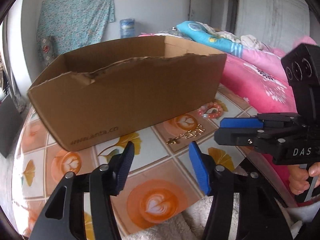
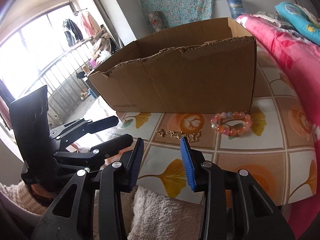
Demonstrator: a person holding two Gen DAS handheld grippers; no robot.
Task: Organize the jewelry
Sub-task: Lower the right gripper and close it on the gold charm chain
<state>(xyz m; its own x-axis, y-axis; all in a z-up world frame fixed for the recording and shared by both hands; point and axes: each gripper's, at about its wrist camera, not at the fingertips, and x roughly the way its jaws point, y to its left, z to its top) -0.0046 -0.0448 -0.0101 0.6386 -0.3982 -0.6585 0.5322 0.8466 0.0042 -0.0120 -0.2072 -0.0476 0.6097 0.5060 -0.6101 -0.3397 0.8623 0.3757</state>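
An open cardboard box (image 1: 128, 92) with a torn front rim stands on the patterned table; it also shows in the right wrist view (image 2: 180, 80). A gold chain (image 1: 186, 135) lies on the table in front of the box, also seen in the right wrist view (image 2: 180, 135). A pink and orange bead bracelet (image 1: 210, 111) lies to its right near the box corner, and shows in the right wrist view (image 2: 232, 123). My left gripper (image 1: 162, 150) is open and empty, short of the chain. My right gripper (image 2: 162, 146) is open and empty, its right fingertip close to the chain.
The table (image 2: 250, 160) has a tile and ginkgo leaf cover. A pink floral quilt (image 1: 256, 80) lies along the right side. A white fleece cloth (image 2: 160, 216) is at the near edge. A window with railing (image 2: 40, 60) is at the left.
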